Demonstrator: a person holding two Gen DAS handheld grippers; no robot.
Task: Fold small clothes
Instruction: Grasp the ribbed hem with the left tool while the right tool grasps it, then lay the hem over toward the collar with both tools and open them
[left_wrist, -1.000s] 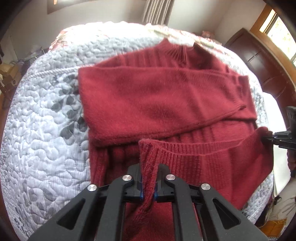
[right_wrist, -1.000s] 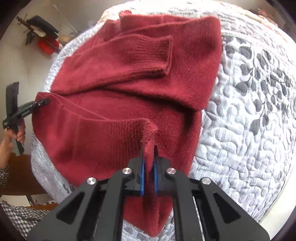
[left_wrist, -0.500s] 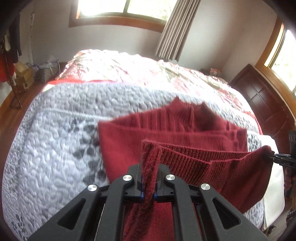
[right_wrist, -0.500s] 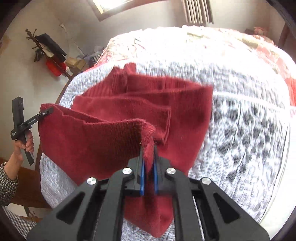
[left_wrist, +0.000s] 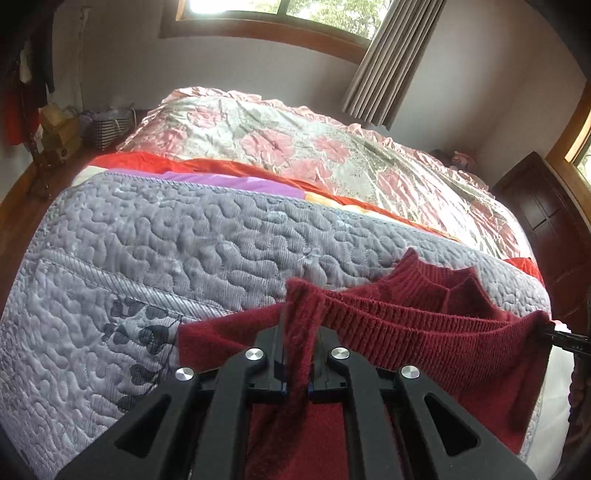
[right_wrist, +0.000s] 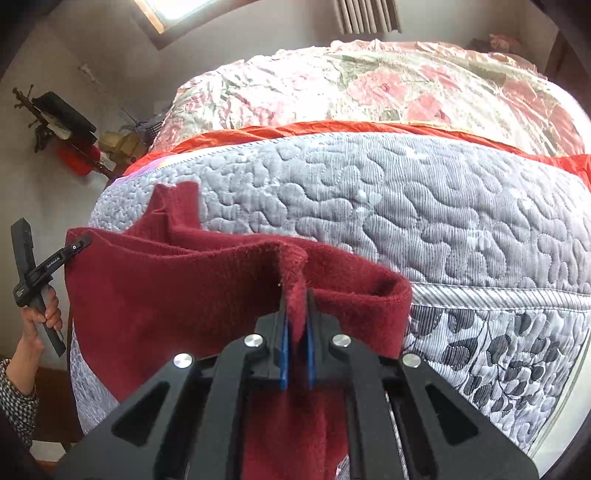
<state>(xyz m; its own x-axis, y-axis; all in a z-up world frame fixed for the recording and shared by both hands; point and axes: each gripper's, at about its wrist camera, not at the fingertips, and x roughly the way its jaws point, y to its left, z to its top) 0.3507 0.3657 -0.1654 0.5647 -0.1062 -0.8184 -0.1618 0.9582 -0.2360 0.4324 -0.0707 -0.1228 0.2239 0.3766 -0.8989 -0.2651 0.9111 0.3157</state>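
Sweater (left_wrist: 424, 332), one, between two clamped hand-held grippers (left_wrist: 297, 332).

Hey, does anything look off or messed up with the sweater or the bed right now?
Nothing stands out. The red sweater is undamaged; its hem is lifted off the grey quilt, pinched at one corner by the left tool and at the other by the right tool. No tears or spills are visible.
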